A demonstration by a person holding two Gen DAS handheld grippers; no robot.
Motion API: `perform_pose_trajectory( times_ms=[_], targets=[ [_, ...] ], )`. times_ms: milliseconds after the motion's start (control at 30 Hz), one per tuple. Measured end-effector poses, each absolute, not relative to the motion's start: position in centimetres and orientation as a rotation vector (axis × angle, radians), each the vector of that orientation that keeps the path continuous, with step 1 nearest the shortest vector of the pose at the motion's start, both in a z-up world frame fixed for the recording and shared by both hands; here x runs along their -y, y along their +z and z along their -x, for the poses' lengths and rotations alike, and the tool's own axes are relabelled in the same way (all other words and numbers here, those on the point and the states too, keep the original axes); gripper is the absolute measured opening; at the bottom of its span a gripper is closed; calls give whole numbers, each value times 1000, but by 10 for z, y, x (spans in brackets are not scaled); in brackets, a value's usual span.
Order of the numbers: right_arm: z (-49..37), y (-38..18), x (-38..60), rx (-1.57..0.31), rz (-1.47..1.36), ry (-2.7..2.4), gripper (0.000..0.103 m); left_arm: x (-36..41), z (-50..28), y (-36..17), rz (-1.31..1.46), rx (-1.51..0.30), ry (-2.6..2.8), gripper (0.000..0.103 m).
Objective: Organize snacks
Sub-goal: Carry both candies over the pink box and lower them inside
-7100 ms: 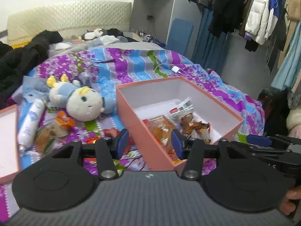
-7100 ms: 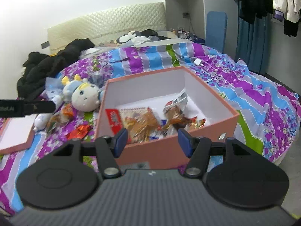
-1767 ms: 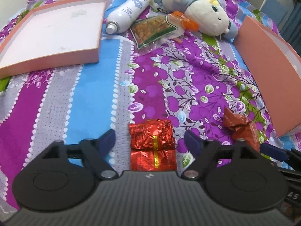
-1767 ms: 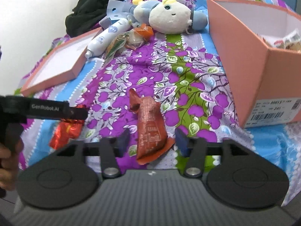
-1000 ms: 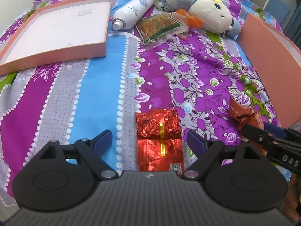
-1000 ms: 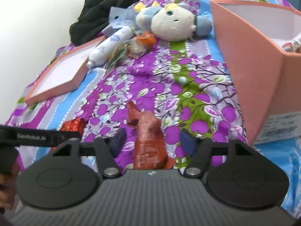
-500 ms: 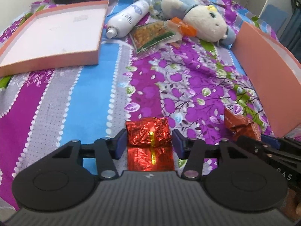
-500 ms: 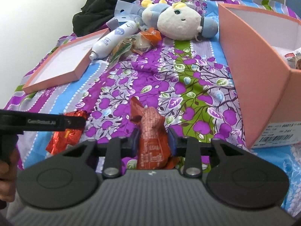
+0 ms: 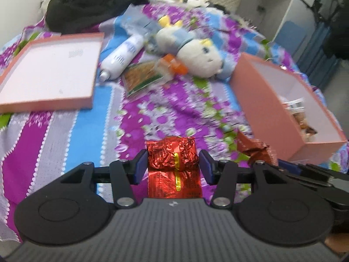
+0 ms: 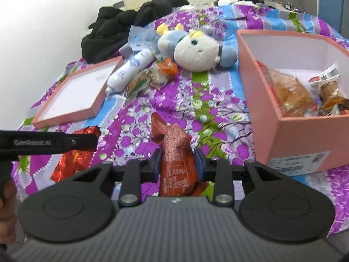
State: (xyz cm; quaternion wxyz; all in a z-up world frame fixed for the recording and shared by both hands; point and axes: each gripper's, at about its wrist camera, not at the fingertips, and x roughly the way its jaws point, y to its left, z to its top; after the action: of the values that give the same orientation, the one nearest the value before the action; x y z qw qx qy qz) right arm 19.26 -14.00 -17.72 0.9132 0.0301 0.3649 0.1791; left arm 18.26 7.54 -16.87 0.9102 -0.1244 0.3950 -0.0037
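Observation:
My left gripper (image 9: 173,163) is shut on a shiny red foil snack packet (image 9: 172,155), lifted off the bedspread. My right gripper (image 10: 177,163) is shut on a brown-orange snack packet (image 10: 174,150), also raised. The red packet (image 10: 74,159) and the left gripper's arm (image 10: 48,145) show at the left of the right wrist view. The brown packet (image 9: 255,148) shows at the right of the left wrist view. The open pink box (image 10: 290,135) (image 9: 257,100) stands to the right and holds several snacks (image 10: 290,91).
On the bedspread farther back lie the pink box lid (image 9: 50,102), a white bottle (image 9: 122,56), a green-edged snack bag (image 9: 141,76), an orange-wrapped snack (image 9: 172,63) and a plush toy (image 9: 196,52). Black clothes (image 9: 98,4) are piled at the back.
Both grippers closed on their packets about half a second ago. Since then both have lifted and tilted up, so more of the bed and the box interior shows.

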Motion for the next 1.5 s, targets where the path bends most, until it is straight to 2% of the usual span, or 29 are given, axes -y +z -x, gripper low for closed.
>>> perform_pose_trajectory(
  times_ms=[433,867,1167,1500],
  targets=[
    [-136,-109,186,-614,-86,277,34,-28,-148,-107,254,-737,-141,57],
    [-101,-96,248,-618,-145,125,34,30,-144,-89,234,-740,-300,57],
    [-125,-92,282,-610,-176,77,34,70,-186,-88,202,-757,-381,57],
    [-189,-87,307,-624,-169,70,35,105,-273,-78,193,-769,-412,57]
  ],
)
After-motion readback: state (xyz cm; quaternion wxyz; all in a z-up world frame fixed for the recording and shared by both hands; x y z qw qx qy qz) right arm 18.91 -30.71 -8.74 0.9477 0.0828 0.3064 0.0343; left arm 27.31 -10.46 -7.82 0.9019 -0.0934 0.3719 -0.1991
